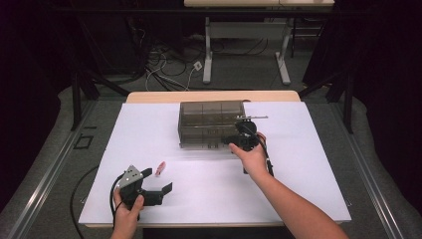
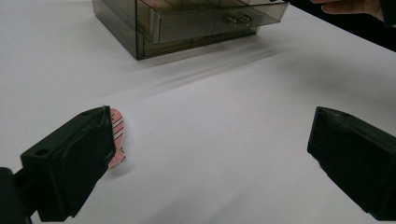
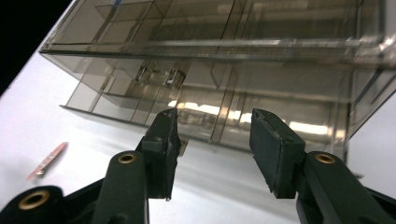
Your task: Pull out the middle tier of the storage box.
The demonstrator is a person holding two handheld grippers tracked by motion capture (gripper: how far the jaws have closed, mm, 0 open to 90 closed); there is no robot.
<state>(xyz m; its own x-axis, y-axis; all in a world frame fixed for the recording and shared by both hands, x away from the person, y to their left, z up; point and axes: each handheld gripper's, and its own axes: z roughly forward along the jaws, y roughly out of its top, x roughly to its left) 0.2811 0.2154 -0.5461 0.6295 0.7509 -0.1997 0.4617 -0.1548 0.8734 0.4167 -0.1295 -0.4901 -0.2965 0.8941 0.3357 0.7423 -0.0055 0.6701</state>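
The right tongs, jaws apart, face the front of the smoky transparent plastic drawer box at the far centre of the white table, positioned to work a drawer, while the left tongs, jaws wide apart, stand just beside the small pink striped flat piece lying near left, ready to grasp it.

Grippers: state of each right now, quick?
Left gripper: open wide, holding nothing; the small pink piece lies by one jaw.
Right gripper: open, holding nothing, at the front of the smoky drawer box.

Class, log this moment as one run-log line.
left gripper: open, beside small pink striped piece | right gripper: open, at smoky transparent plastic drawer box
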